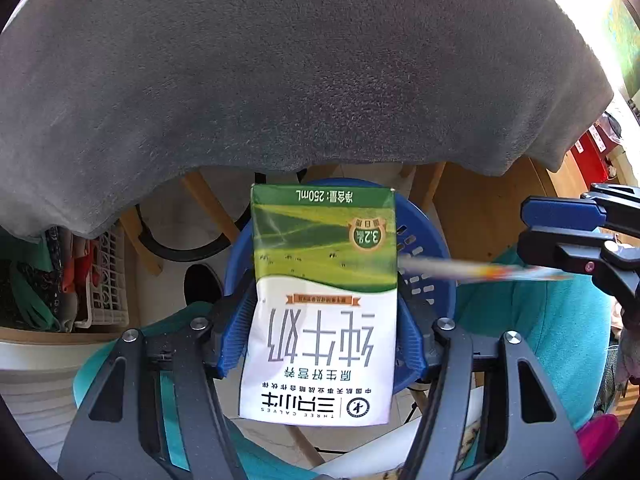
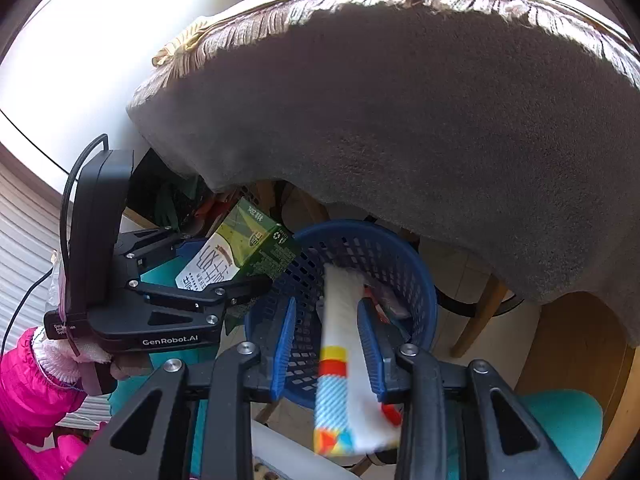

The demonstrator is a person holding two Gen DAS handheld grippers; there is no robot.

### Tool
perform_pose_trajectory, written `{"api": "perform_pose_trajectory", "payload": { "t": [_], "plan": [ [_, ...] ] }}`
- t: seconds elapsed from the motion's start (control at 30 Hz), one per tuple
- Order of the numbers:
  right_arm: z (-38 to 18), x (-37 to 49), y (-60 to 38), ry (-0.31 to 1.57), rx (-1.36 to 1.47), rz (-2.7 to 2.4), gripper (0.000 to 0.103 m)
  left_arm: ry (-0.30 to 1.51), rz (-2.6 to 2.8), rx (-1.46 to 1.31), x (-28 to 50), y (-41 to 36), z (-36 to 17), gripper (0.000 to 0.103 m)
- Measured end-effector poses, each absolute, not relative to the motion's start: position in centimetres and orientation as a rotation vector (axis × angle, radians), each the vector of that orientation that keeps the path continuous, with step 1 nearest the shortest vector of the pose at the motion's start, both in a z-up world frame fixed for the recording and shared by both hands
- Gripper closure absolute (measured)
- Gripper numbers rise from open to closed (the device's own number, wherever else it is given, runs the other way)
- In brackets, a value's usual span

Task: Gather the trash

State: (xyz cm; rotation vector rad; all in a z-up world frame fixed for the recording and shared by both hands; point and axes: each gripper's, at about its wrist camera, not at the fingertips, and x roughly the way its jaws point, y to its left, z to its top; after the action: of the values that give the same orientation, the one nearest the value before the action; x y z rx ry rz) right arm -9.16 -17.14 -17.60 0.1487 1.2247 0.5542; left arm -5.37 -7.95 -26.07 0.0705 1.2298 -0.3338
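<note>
Your left tongs pinch a milk carton by its two narrow sides, the ribbed blue pads pressed flat against the card. The carton is a smooth printed box, green field on one half, white with grey lettering on the other, and it hangs over the open mouth of the blue basket. Your right tongs have a flat wrapper between them, a long white strip with red, yellow and blue blocks at its near end. The right pad touches its edge; a gap shows on the left side, and motion blur keeps you from telling whether it is truly gripped. Its far end reaches in over the basket rim.

The basket is round moulded plastic, its wall pierced with rows of small slots. Only the right wrist view looks down into it: a few pale and reddish scraps lie at the bottom, too blurred to name. That view also shows the left tongs from the side with the carton tilted, and a pink sleeve behind them. The left wrist view shows the carton's front print squarely and the wrapper edge-on as a thin streak. A fuzzy grey cloth drapes over the table edge above the basket in both.
</note>
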Motion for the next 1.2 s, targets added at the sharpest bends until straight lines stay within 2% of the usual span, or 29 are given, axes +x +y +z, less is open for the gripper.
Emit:
{"api": "perform_pose_trajectory", "payload": {
  "t": [0.17,0.33,0.77,0.93,1.07,1.2],
  "plan": [
    [-18.0,-8.6,-17.0,1.214,0.157,0.545,0.067,1.223,-0.320,0.073,-5.2,-8.1,-26.1,0.037],
    [-17.9,-9.0,-16.8,1.204,0.160,0.545,0.048,1.218,-0.322,0.079,-5.1,-8.1,-25.9,0.037],
    [-17.0,-8.7,-16.8,1.184,0.148,0.522,0.030,1.173,-0.316,0.078,-5.2,-7.9,-23.9,0.037],
    [-15.6,-8.8,-17.5,1.145,0.159,0.509,0.018,1.121,-0.314,0.074,-5.4,-7.8,-21.6,0.037],
    [-14.3,-8.7,-18.1,1.112,0.181,0.499,0.018,1.071,-0.313,0.057,-5.5,-7.7,-19.4,0.029],
    [-12.7,-8.6,-18.6,1.079,0.183,0.489,0.018,1.013,-0.315,0.045,-5.5,-7.4,-17.0,0.028]
  ]
}}
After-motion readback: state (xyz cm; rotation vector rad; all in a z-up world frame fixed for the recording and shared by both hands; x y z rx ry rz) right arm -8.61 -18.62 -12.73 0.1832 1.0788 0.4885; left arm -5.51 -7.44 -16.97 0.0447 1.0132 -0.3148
